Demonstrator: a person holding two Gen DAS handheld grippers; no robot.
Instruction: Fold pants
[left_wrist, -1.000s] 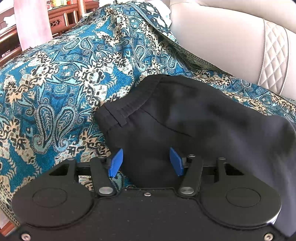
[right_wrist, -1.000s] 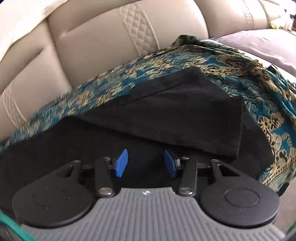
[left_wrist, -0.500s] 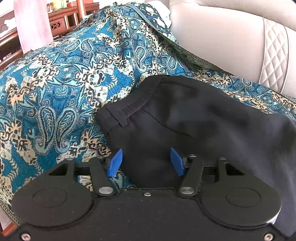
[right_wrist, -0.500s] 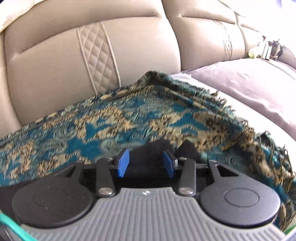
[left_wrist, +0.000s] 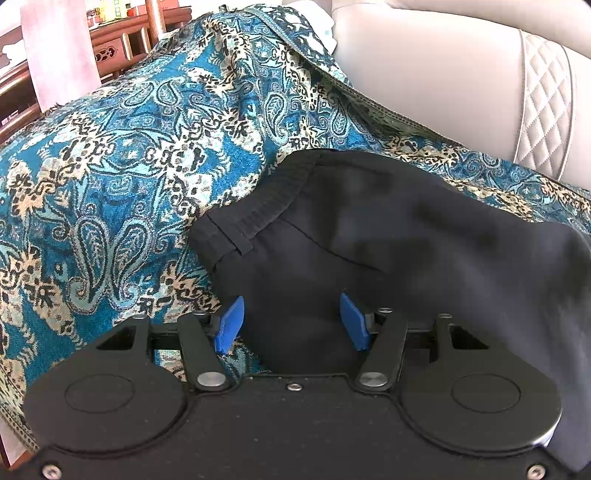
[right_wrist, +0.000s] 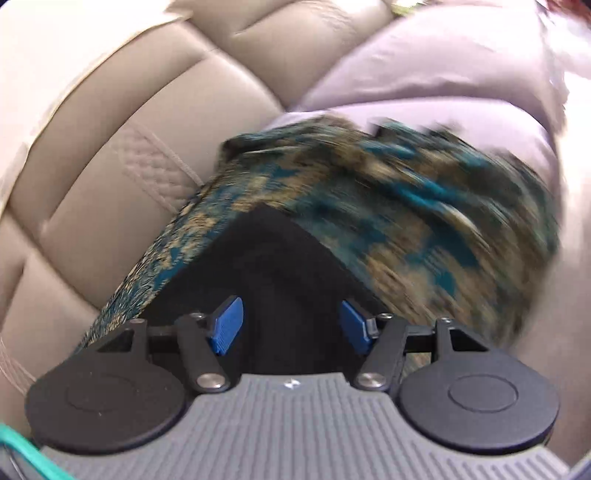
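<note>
One pants (left_wrist: 388, 236), one throw (left_wrist: 147, 155), two claws.

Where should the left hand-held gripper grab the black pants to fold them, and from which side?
Probably the ribbed waistband of the black pants. It is a thick, firm edge lying flat on the blue patterned throw, facing the left of the view. Coming in from that side, low along the throw, the left hand-held gripper, jaws apart, could slip one pad under the band.

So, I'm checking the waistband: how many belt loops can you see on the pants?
1: a belt loop crosses the waistband of the black pants, near the left end in the left wrist view. Others may be hidden under folds.
</note>
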